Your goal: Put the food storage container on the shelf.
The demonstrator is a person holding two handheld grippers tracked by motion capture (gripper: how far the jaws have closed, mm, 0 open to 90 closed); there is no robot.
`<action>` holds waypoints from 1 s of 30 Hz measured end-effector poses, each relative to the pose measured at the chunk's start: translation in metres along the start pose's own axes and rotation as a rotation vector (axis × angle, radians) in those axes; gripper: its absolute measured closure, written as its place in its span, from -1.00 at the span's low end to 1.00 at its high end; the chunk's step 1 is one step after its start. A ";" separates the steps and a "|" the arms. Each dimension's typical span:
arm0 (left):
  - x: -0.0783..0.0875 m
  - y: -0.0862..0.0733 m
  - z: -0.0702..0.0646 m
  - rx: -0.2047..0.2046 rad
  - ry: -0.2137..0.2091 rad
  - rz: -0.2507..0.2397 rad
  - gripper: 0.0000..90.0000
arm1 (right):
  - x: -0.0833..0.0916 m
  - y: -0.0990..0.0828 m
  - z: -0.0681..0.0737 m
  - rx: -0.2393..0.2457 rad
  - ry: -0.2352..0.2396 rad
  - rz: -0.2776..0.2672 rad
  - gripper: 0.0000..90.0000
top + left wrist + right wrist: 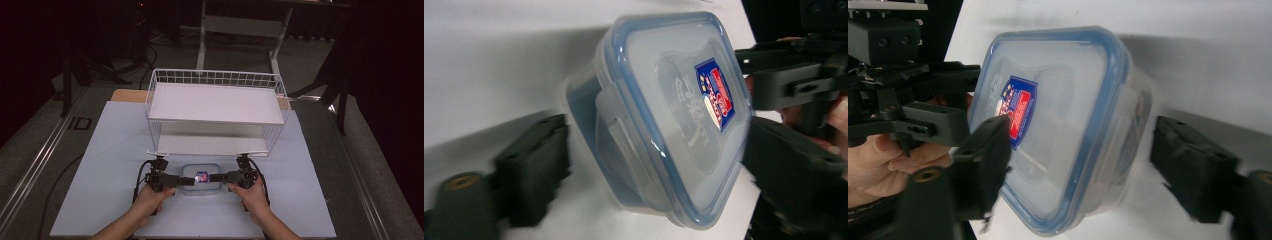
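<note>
Both grippers, left (pixel 186 181) and right (pixel 214 178), flank the lidded container (pixel 201 178) lengthwise, jaws open astride its ends, not yet pinching

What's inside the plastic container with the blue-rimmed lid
The container is closed by its lid. Through the cloudy plastic nothing distinct shows inside; the label covers part, so I cannot tell whether it holds anything.
</note>
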State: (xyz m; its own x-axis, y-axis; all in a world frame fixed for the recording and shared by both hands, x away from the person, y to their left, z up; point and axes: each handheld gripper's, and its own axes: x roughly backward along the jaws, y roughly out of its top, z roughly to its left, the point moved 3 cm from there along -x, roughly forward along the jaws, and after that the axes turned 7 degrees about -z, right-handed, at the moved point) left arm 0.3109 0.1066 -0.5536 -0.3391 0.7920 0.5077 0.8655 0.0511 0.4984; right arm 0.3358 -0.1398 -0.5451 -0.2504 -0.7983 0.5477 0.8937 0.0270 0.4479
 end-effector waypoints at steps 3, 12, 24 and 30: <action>-0.001 0.000 0.001 0.000 0.012 0.001 -0.50 | -0.003 0.000 0.002 -0.007 -0.002 0.009 -0.26; 0.002 0.000 -0.004 -0.036 0.029 0.032 -0.38 | 0.002 -0.002 0.002 -0.045 -0.012 0.011 -0.10; 0.013 -0.005 -0.013 -0.032 0.067 -0.019 -0.06 | 0.006 -0.009 0.014 -0.013 -0.068 -0.031 -0.07; 0.013 -0.008 -0.024 -0.085 0.119 -0.046 -0.04 | 0.010 -0.014 0.020 0.030 -0.092 -0.054 -0.06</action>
State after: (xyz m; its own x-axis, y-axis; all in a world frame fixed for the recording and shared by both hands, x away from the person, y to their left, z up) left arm 0.2911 0.1019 -0.5342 -0.4231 0.7118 0.5607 0.8157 0.0299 0.5777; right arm 0.3134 -0.1360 -0.5321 -0.3323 -0.7403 0.5844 0.8668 0.0046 0.4987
